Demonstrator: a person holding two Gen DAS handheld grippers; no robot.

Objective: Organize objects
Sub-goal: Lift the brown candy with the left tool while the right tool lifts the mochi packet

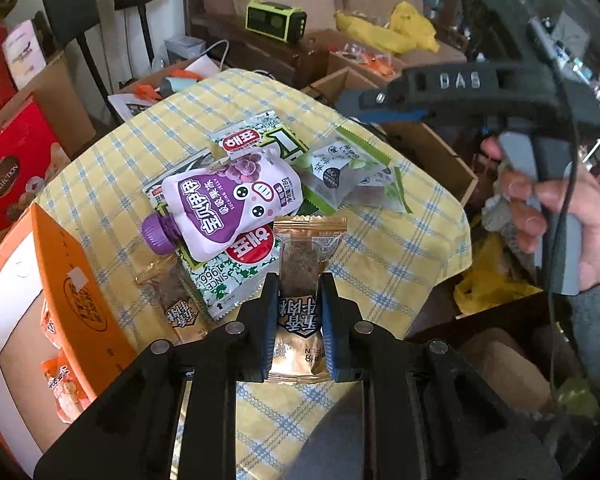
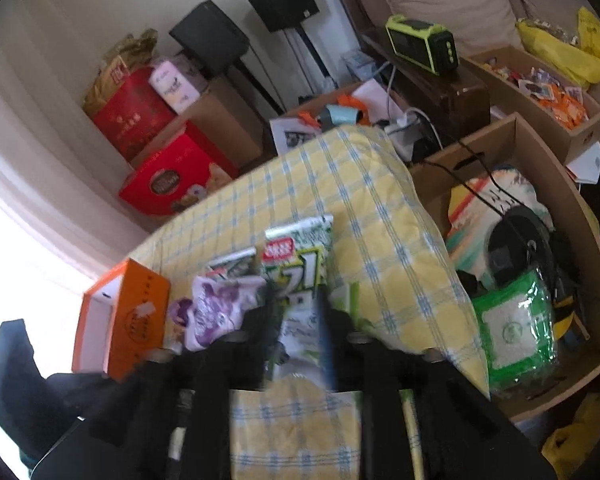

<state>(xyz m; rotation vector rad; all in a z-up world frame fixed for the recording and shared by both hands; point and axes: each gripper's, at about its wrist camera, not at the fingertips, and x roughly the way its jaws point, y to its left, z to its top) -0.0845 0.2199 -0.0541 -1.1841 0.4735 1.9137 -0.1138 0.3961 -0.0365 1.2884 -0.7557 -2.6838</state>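
Note:
My left gripper (image 1: 299, 284) is shut on a gold beef-snack packet (image 1: 308, 256) and holds it above the yellow checked tablecloth (image 1: 384, 248). A purple jelly pouch (image 1: 228, 204) lies on green-and-white seaweed packets (image 1: 240, 276). A second gold packet (image 1: 176, 300) lies to the left. Clear green-edged snack packets (image 1: 352, 176) lie further back. My right gripper (image 2: 296, 312), blurred, is closed around a clear green-edged packet (image 2: 300, 332) above the table; the purple pouch (image 2: 220, 308) and a seaweed packet (image 2: 300, 256) lie beyond it. The right gripper also shows in the left wrist view, held in a hand at right (image 1: 384, 106).
An open orange box (image 1: 60, 304) with orange snack bags stands at the table's left edge; it also shows in the right wrist view (image 2: 136, 320). A cardboard box (image 2: 540, 240) with bags and cables sits right of the table. Red gift boxes (image 2: 172, 184) stand behind.

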